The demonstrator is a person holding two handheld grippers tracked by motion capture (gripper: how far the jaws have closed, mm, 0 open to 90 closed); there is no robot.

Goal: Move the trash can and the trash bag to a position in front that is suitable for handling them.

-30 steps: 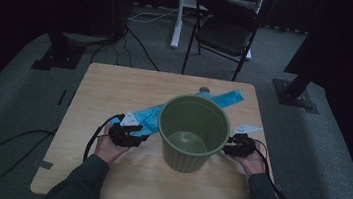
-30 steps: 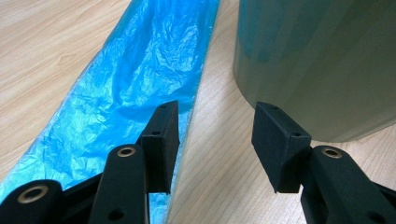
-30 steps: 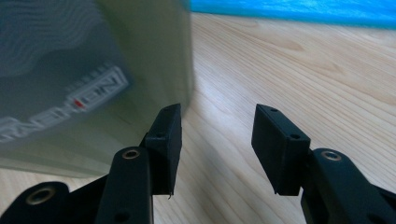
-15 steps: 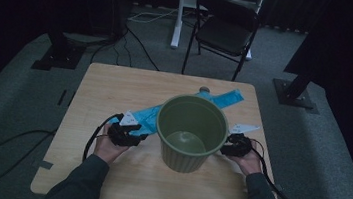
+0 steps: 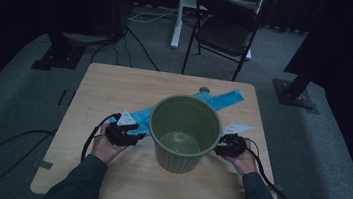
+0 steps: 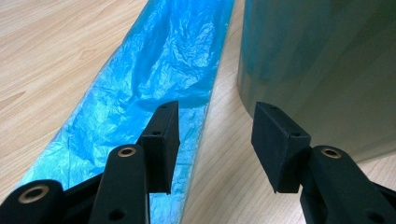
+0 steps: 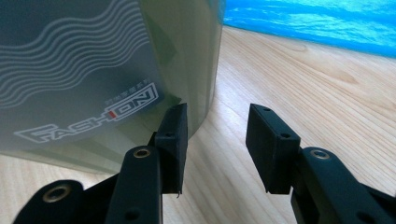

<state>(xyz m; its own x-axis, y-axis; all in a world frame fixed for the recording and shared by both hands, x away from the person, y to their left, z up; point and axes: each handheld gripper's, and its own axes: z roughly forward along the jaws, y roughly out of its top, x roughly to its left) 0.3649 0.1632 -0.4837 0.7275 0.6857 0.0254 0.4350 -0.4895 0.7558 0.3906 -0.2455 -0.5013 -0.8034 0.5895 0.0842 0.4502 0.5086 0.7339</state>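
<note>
The right gripper (image 5: 223,146) has just been closing its jaws with nothing between them — the bin (image 5: 184,131) stands mid-table, nearer the front edge. The left gripper (image 5: 133,134) gapes beside the blue bag (image 6: 154,79) — no grasp yet.

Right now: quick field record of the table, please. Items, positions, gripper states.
surface: wooden table
bin: green bin, upright, table centre, nothing visible inside
bag: blue plastic bag, folded flat in a strip, runs behind the bin
left gripper: open, beside bin wall, one jaw over the bag
right gripper: open, jaws just been closing, nothing between them, beside bin's printed side
</note>
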